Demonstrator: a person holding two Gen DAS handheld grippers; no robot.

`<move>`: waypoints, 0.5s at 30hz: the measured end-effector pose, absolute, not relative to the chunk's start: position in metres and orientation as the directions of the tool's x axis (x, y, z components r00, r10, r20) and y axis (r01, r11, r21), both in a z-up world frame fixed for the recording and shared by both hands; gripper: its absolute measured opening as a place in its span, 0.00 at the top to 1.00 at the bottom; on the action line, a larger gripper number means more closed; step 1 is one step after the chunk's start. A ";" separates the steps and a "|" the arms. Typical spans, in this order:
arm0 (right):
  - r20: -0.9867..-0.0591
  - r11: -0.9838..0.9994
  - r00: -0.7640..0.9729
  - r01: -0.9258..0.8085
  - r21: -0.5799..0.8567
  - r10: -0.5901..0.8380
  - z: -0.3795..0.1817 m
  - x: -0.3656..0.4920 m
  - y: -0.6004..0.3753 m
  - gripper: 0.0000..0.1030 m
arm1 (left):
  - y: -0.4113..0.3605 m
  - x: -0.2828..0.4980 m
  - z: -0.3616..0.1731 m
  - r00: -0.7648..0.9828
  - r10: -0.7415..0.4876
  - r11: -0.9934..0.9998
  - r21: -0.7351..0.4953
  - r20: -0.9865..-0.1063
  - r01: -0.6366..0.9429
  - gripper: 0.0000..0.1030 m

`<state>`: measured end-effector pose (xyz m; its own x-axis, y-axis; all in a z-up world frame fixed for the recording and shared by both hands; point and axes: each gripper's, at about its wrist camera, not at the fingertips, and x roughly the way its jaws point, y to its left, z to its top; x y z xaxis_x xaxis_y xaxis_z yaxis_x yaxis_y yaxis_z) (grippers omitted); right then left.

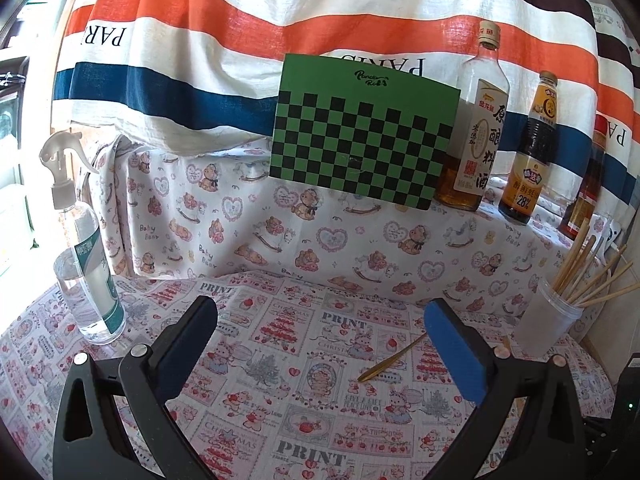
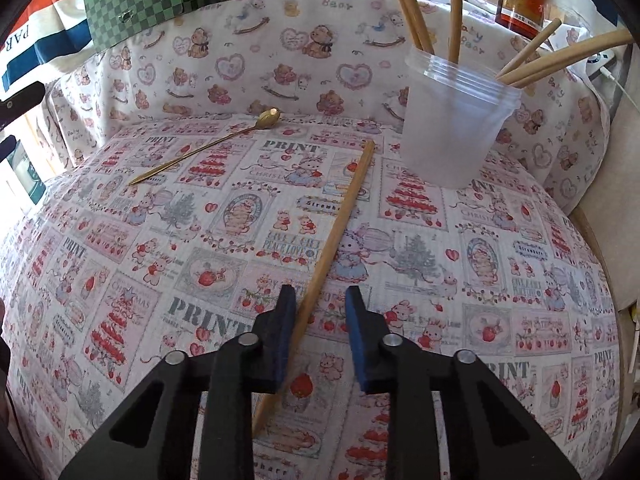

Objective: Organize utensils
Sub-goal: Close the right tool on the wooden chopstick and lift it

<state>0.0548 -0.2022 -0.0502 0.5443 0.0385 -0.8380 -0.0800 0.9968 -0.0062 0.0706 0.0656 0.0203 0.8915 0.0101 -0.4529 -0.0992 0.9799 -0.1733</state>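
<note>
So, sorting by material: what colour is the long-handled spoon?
Gold spoon, clearest in the right wrist view.

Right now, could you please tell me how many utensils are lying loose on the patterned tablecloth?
2. A gold metal spoon lies at the back left; a wooden chopstick lies diagonally in the middle, its near end inside the open right gripper. Others may be hidden.

Home setting, prob. a kitchen corner rigged for recording. Desk (image 2: 460, 264) covered w/ a printed Christmas-pattern cloth, teddy-bear fabric (image 1: 280, 236) draped behind, striped curtain (image 1: 240, 32) above. Cooking wine bottle (image 1: 474, 132) & vinegar bottle (image 1: 530, 156) on a ledge, plastic cup (image 2: 452, 120) of chopsticks, spray bottle (image 1: 86, 264); green checkerboard (image 1: 360, 140) for calibration.
</note>
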 end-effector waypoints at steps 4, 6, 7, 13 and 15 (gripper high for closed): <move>-0.837 0.997 0.545 -0.077 0.011 0.051 -0.049 0.053 -0.205 0.90 | 0.068 0.077 0.012 0.876 0.009 0.977 -0.182 -0.483 -0.110 0.00; -0.828 0.997 0.557 -0.077 0.023 0.062 -0.045 0.053 -0.207 0.92 | 0.066 0.081 0.008 0.867 0.003 0.978 -0.181 -0.498 -0.107 0.00; -0.818 0.997 0.572 -0.075 0.031 0.068 -0.042 0.052 -0.209 0.92 | 0.065 0.082 0.006 0.864 0.005 0.979 -0.172 -0.504 -0.106 0.00; -0.704 0.993 0.700 -0.083 0.088 0.121 -0.010 0.039 -0.222 0.93 | 0.064 0.084 0.002 0.856 0.013 0.980 -0.161 -0.517 -0.112 0.00; -0.668 0.990 0.732 -0.085 0.111 0.137 -0.002 0.035 -0.227 0.93 | 0.064 0.085 0.002 0.854 0.004 0.979 -0.172 -0.520 -0.109 0.00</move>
<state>0.0350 -0.2271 -0.0019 0.7316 0.1373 -0.6678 -0.0849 0.9902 0.1107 0.0845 0.0645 0.0018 0.8540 0.0040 -0.5203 -0.1093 0.9790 -0.1719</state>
